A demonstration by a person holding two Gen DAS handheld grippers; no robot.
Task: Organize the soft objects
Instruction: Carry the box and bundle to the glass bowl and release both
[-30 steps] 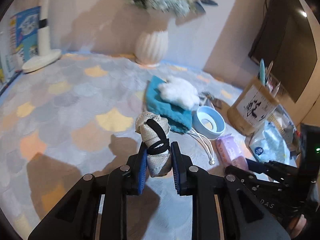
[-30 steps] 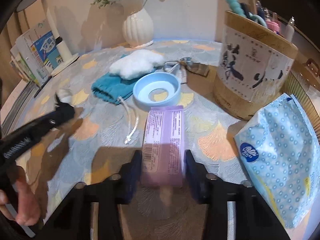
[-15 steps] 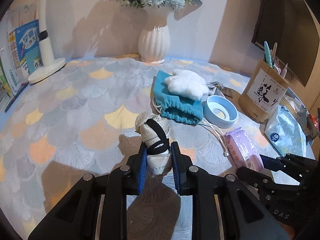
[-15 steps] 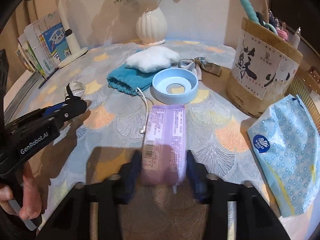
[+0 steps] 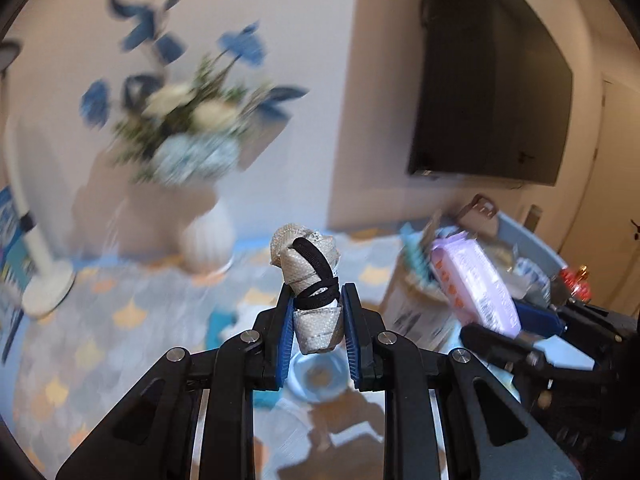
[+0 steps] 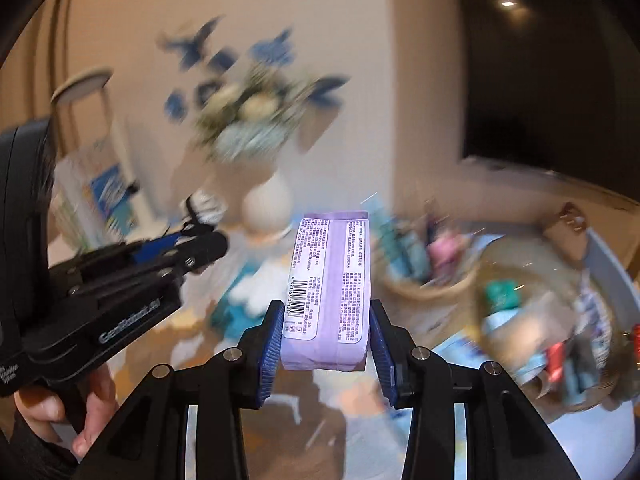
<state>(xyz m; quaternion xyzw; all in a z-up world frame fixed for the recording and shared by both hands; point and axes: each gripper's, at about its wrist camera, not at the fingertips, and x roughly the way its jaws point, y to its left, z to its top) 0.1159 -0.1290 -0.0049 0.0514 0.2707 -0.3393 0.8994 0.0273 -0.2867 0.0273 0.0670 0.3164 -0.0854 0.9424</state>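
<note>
Both claws have come up off the bench since a sec ago; bench w/ its patterned cloth now sits low in frame, background smeared. Left claw (image 5: 316,332) is clamped on the bandage roll (image 5: 310,276), centre of left-wrist view, pads on its lower half. Roll looks light, squashy, w/ a black elastic around it; I'd grip below the band. Right claw (image 6: 324,340) is clamped on the purple tissue pack (image 6: 330,276), centre frame. Pack is soft w/ slick film, prob slips; hold mid-sides.
</note>
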